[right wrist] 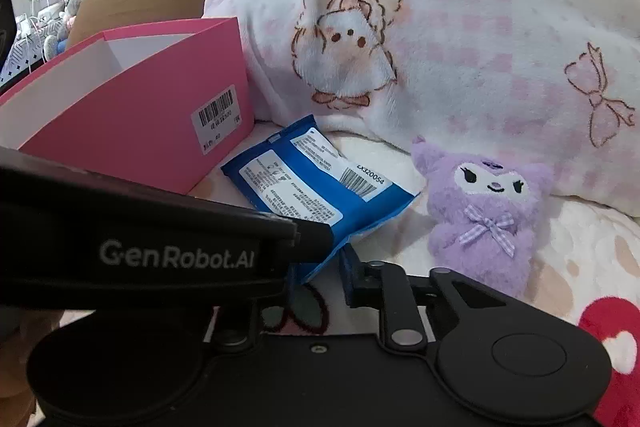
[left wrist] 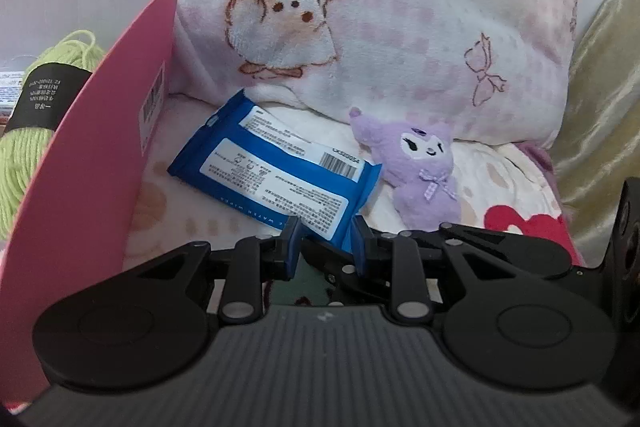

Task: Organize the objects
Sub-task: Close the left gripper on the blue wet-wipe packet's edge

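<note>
Reading the scene left to right. One pink box (left wrist: 92, 131) stands open-topped at the left on the bed (left wrist: 516, 163), presumably as the bin for this tidy-up; one skein of green yarn (left wrist: 36, 115) already lies inside it, with some flat printed item behind it that I cannot identify. Just right of the box, one blue wipes packet (left wrist: 276, 171) lies label-up on the bed. I judge it the item in hand. My left gripper (left wrist: 326, 241) has its jaws closed on the packet's near corner. My right gripper (right wrist: 320, 267) sits at the same near edge; its left finger is hidden behind the left tool, but its jaws read as closed, and the packet edge runs between them, so I take it as pinched too. Two grips on one floppy packet probably keep it from sagging on the way to the box. Further right, one purple plush toy (left wrist: 424, 171) lies touching the packet's far corner, untouched. One pink checked blanket (left wrist: 400, 19) is heaped behind.
</note>
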Motion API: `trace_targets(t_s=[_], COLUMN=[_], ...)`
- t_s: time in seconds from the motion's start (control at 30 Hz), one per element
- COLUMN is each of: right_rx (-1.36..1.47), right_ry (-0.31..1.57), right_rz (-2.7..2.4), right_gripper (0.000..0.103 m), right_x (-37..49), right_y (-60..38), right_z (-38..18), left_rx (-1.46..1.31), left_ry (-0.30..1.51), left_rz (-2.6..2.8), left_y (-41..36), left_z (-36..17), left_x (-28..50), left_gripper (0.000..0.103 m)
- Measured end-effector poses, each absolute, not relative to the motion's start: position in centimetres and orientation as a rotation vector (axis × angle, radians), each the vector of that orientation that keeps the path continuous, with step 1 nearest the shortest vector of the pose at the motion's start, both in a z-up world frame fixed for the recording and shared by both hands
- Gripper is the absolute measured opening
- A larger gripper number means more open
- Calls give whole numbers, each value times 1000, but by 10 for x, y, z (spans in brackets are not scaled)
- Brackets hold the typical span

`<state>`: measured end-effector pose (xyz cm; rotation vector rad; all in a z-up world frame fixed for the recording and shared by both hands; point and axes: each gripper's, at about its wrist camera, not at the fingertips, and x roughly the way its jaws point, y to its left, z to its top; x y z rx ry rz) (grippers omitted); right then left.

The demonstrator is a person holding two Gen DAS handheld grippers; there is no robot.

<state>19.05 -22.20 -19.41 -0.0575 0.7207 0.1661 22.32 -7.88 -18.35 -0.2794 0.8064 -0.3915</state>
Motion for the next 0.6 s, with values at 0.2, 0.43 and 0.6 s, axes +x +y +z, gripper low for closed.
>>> trace_targets(t_s=[0.2, 0.43, 0.6], right_rx=[-63, -75, -64], right_ry=[748, 824, 907], right_rz=[140, 102, 67], right_gripper=[15, 12, 9], right_x=[184, 161, 140], right_y=[-221, -225, -240], right_z=[-190, -178, -169], left_rx=[-303, -293, -270], left_ry=[815, 810, 841], left_rz=[-404, -423, -440], left_y=[-77, -74, -76], left_z=[-180, -168, -167], left_x=[219, 209, 202], left_gripper=[25, 28, 34])
